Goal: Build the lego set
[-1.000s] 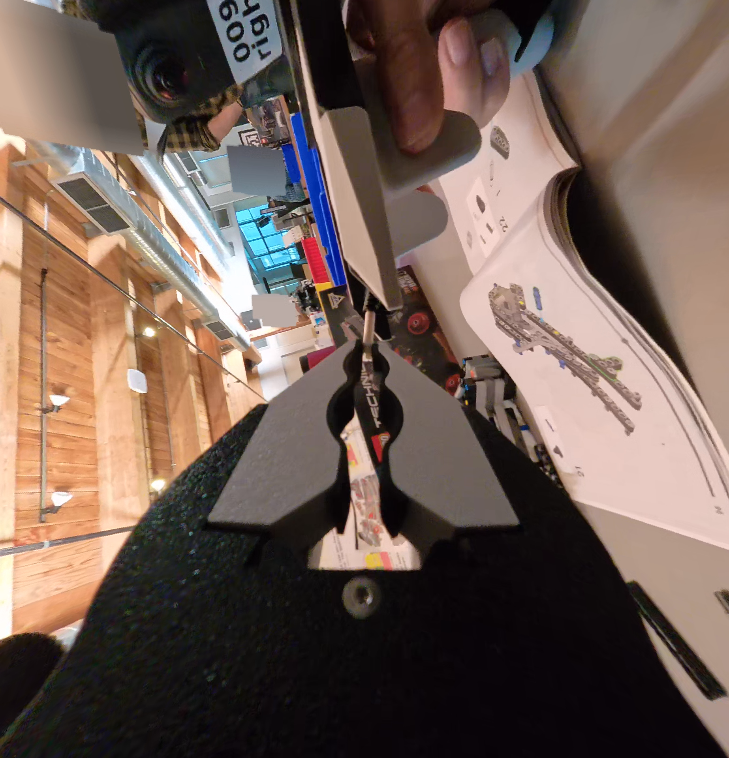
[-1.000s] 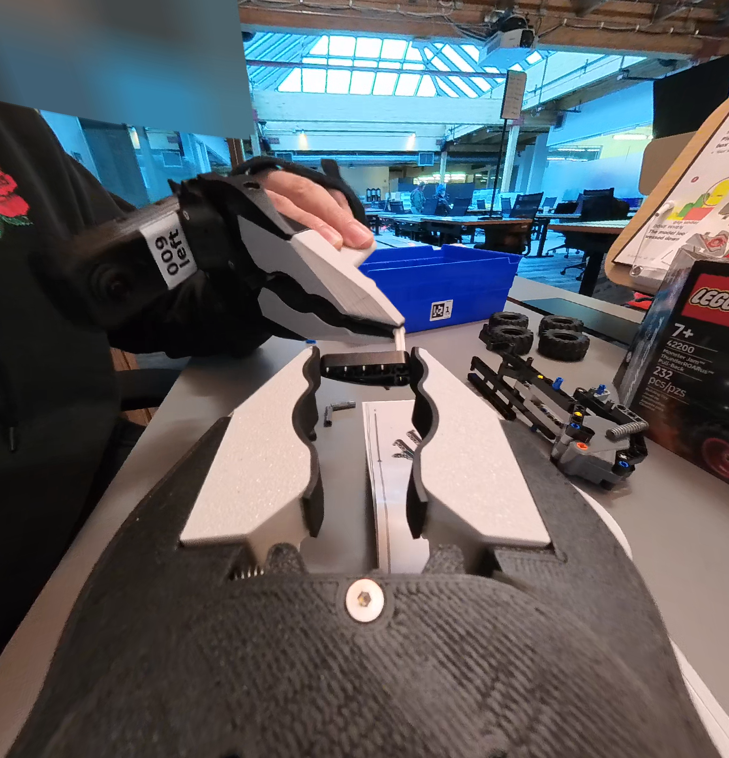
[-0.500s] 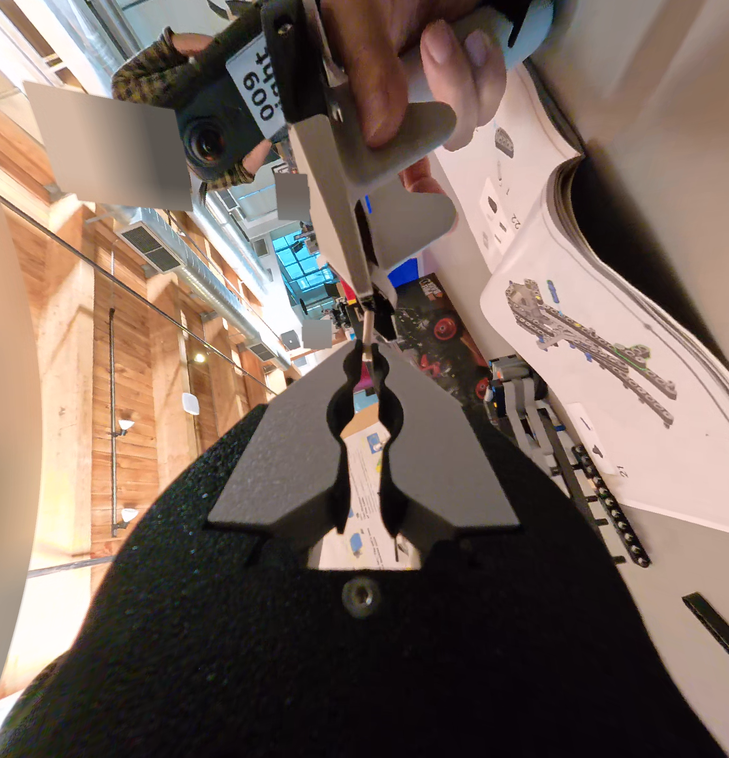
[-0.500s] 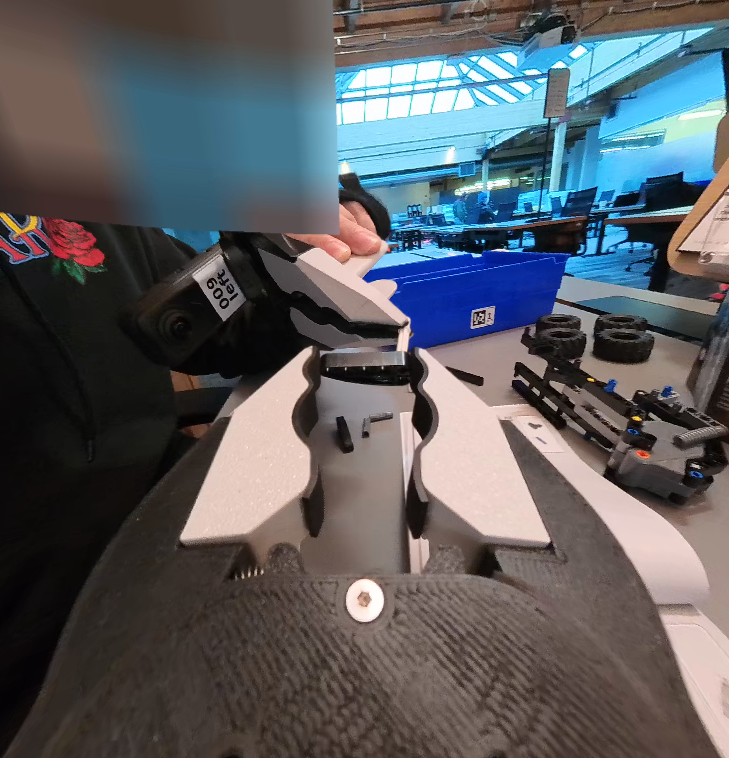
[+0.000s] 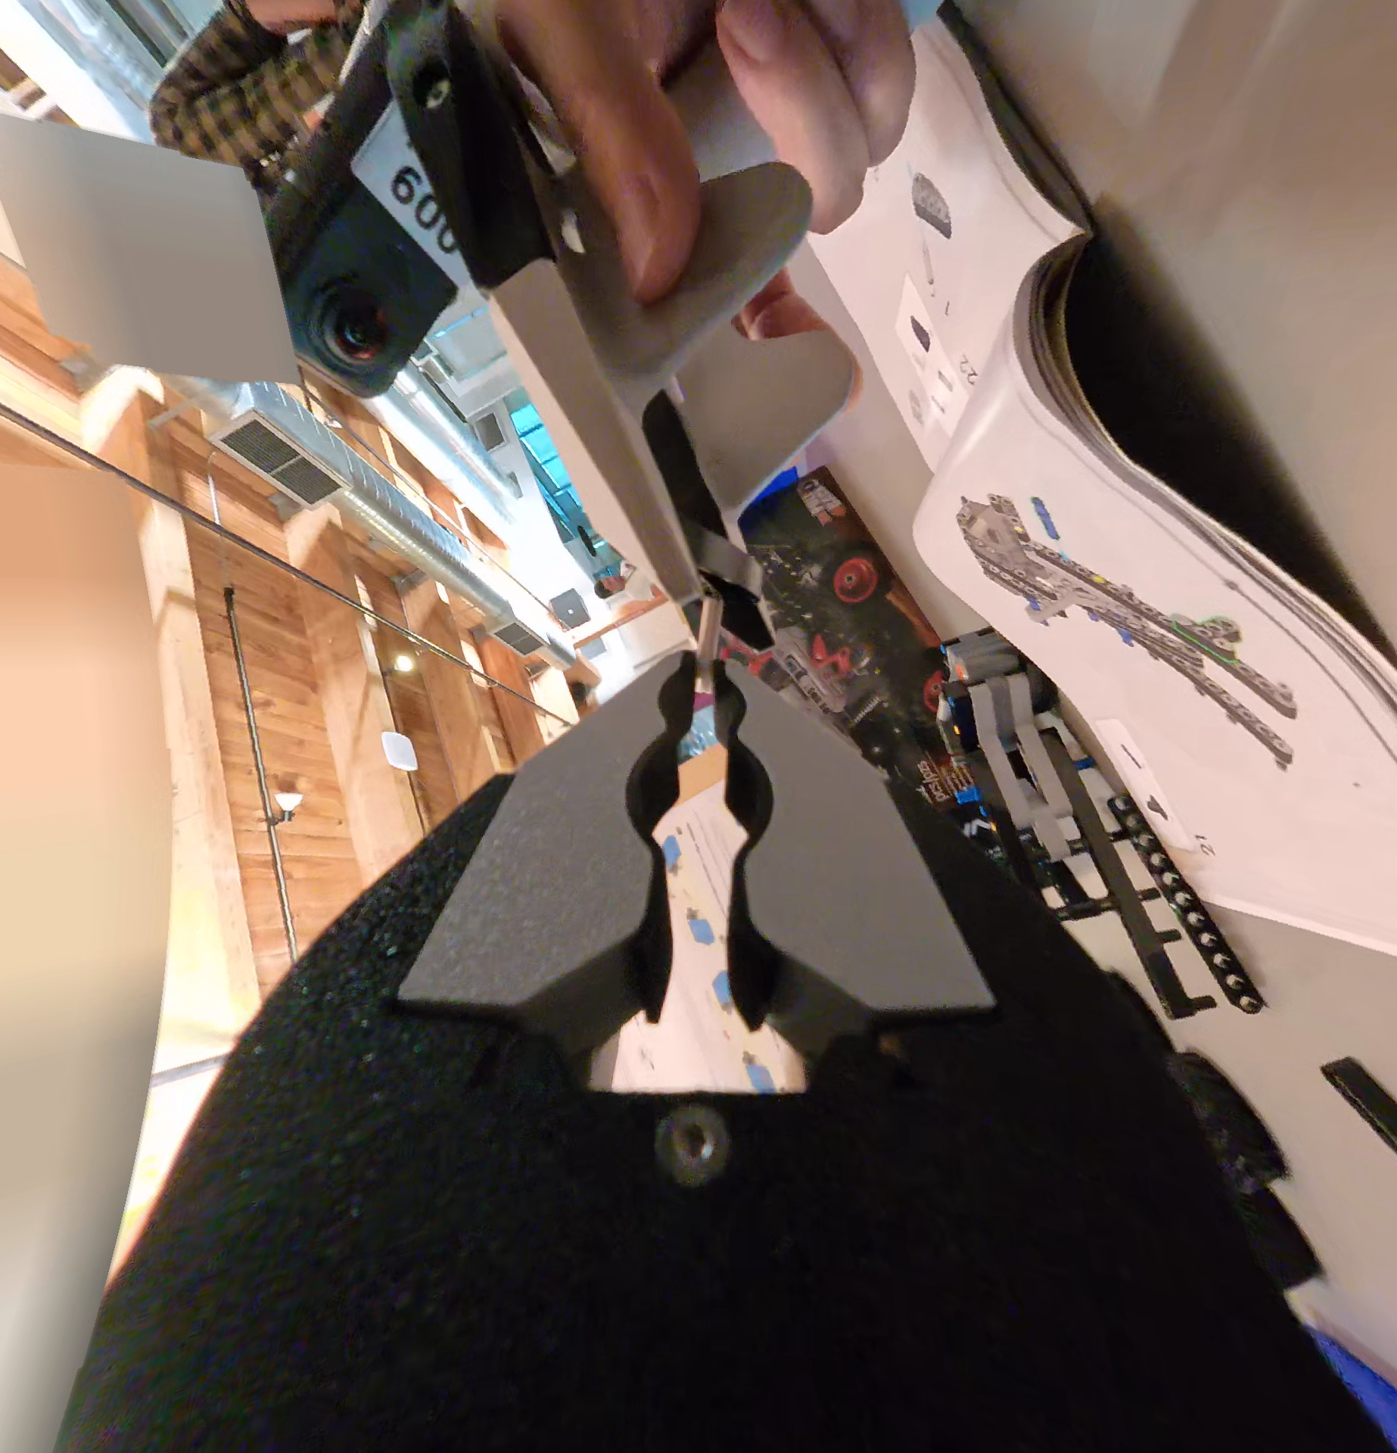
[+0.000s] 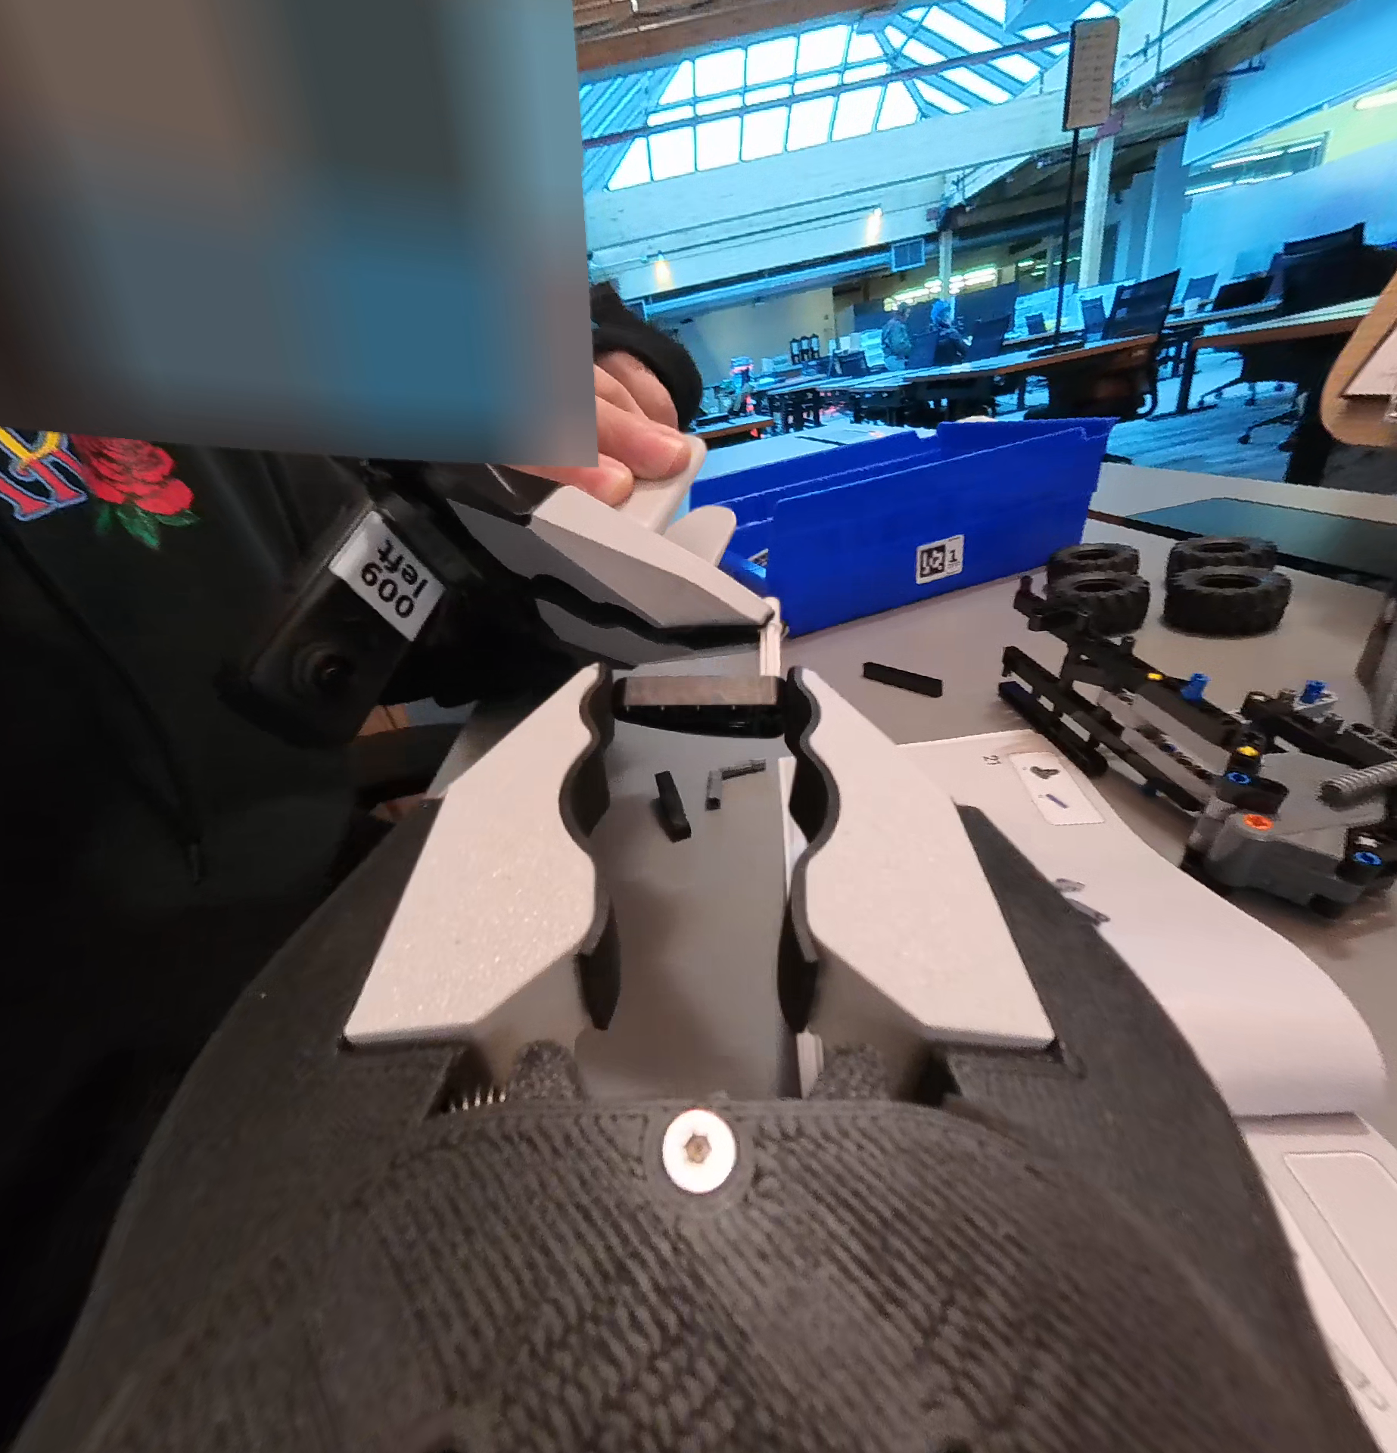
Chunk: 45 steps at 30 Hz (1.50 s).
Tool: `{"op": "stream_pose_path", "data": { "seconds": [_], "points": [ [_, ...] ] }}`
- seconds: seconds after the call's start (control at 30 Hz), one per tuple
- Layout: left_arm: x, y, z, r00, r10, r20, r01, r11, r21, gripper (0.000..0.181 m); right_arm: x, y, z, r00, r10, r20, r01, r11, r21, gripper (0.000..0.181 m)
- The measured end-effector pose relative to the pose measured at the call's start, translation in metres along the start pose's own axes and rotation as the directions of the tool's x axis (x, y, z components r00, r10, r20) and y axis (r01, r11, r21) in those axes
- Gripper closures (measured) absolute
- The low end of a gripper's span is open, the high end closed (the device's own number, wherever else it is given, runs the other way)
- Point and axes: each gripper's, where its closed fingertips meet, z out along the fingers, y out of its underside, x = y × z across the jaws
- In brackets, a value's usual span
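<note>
My right gripper (image 6: 699, 696) is shut on a short black beam (image 6: 699, 692), held crosswise between its fingertips above the table. My left gripper (image 5: 703, 676) is shut on a thin light grey axle (image 5: 707, 641). In the right wrist view the left gripper (image 6: 754, 625) comes in from the left, and the axle (image 6: 770, 649) points down onto the beam's right end. In the left wrist view the right gripper (image 5: 715, 586) comes down from above with the beam (image 5: 731, 601) at the axle's tip. The part-built black and grey chassis (image 6: 1230, 794) lies on the table to the right.
An open instruction booklet (image 5: 1151, 629) lies beside the chassis (image 5: 1033, 786). Several black tyres (image 6: 1167, 582) and a blue bin (image 6: 915, 511) stand behind. Loose black pieces (image 6: 672, 802) lie on the grey table under the grippers. A set box (image 5: 829, 582) stands at the back. My two grippers' fingertips are within a few centimetres of each other.
Both grippers have stayed shut and tip to tip while moving together over the table, away from the booklet. The axle still meets the beam's right end.
</note>
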Motion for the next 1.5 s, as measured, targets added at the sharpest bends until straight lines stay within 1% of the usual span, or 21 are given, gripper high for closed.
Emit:
{"op": "stream_pose_path", "data": {
  "seconds": [0.2,0.33,0.4,0.57,0.67,0.73,0.8,0.83,0.87,0.9,0.93,0.97,1.0,1.07,1.13,1.17,1.23,1.3,1.4,1.43,1.5],
  "points": [
    [0.007,0.003,0.002,0.991,-0.116,-0.067,0.115,0.993,-0.018,0.180,0.007,0.005,0.003,0.994,-0.086,-0.074,0.082,0.995,-0.050,0.139],
    [0.011,0.004,0.003,0.986,-0.132,-0.101,0.129,0.991,-0.041,0.180,0.011,0.009,0.005,0.981,-0.155,-0.119,0.144,0.985,-0.094,0.139],
    [0.014,0.005,0.003,0.969,-0.206,-0.138,0.201,0.978,-0.046,0.180,0.015,0.012,0.006,0.967,-0.206,-0.152,0.188,0.974,-0.124,0.140],
    [0.025,0.007,0.004,0.956,-0.213,-0.200,0.195,0.975,-0.107,0.180,0.026,0.025,0.010,0.896,-0.379,-0.234,0.317,0.911,-0.263,0.139],
    [0.036,0.007,0.006,0.930,-0.267,-0.252,0.242,0.962,-0.126,0.181,0.037,0.036,0.010,0.821,-0.507,-0.263,0.388,0.833,-0.394,0.139],
    [0.043,0.005,0.008,0.882,-0.365,-0.298,0.341,0.931,-0.131,0.181,0.044,0.044,0.009,0.768,-0.581,-0.269,0.417,0.773,-0.477,0.139],
    [0.045,-0.003,0.010,0.789,-0.510,-0.342,0.509,0.855,-0.100,0.181,0.050,0.048,0.005,0.727,-0.631,-0.270,0.434,0.727,-0.532,0.139],
    [0.042,-0.020,0.008,0.698,-0.595,-0.399,0.637,0.770,-0.034,0.181,0.042,0.044,0.013,0.744,-0.619,-0.251,0.458,0.746,-0.484,0.139],
    [0.038,-0.031,0.007,0.610,-0.660,-0.439,0.731,0.682,-0.011,0.181,0.034,0.041,0.020,0.774,-0.585,-0.241,0.451,0.777,-0.438,0.139],
    [0.043,-0.021,0.011,0.652,-0.643,-0.401,0.682,0.729,-0.060,0.181,0.038,0.043,0.021,0.762,-0.596,-0.253,0.444,0.766,-0.465,0.139],
    [0.051,-0.009,0.011,0.740,-0.551,-0.386,0.564,0.821,-0.090,0.181,0.048,0.054,0.016,0.734,-0.633,-0.245,0.437,0.717,-0.543,0.139],
    [0.056,-0.008,0.007,0.751,-0.512,-0.418,0.525,0.846,-0.093,0.181,0.051,0.065,0.011,0.733,-0.648,-0.208,0.432,0.679,-0.594,0.139],
    [0.057,-0.013,0.001,0.711,-0.532,-0.460,0.565,0.821,-0.078,0.181,0.048,0.066,0.009,0.736,-0.647,-0.199,0.435,0.677,-0.594,0.139],
    [0.056,-0.023,-0.011,0.608,-0.571,-0.551,0.667,0.744,-0.036,0.181,0.036,0.055,0.007,0.772,-0.598,-0.215,0.432,0.742,-0.512,0.139],
    [0.048,-0.013,-0.011,0.557,-0.631,-0.540,0.734,0.679,-0.036,0.181,0.040,0.047,0.000,0.752,-0.602,-0.268,0.437,0.760,-0.481,0.140],
    [0.048,-0.007,-0.010,0.515,-0.659,-0.549,0.761,0.646,-0.062,0.181,0.043,0.044,-0.002,0.738,-0.612,-0.286,0.443,0.758,-0.478,0.139],
    [0.043,0.010,-0.001,0.471,-0.733,-0.490,0.809,0.580,-0.090,0.181,0.047,0.044,-0.004,0.722,-0.625,-0.297,0.446,0.749,-0.490,0.139],
    [0.051,0.020,0.006,0.416,-0.782,-0.463,0.837,0.529,-0.141,0.181,0.047,0.038,-0.009,0.683,-0.659,-0.315,0.473,0.728,-0.496,0.139],
    [0.068,0.033,0.020,0.334,-0.860,-0.384,0.868,0.440,-0.231,0.181,0.043,0.026,-0.027,0.672,-0.640,-0.373,0.456,0.754,-0.472,0.139],
    [0.070,0.035,0.025,0.285,-0.887,-0.364,0.884,0.390,-0.258,0.179,0.042,0.024,-0.036,0.668,-0.628,-0.399,0.441,0.766,-0.467,0.139],
    [0.061,0.031,0.041,0.128,-0.928,-0.349,0.928,0.236,-0.287,0.170,0.041,0.024,-0.059,0.668,-0.594,-0.447,0.399,0.794,-0.459,0.139]
  ]
}}
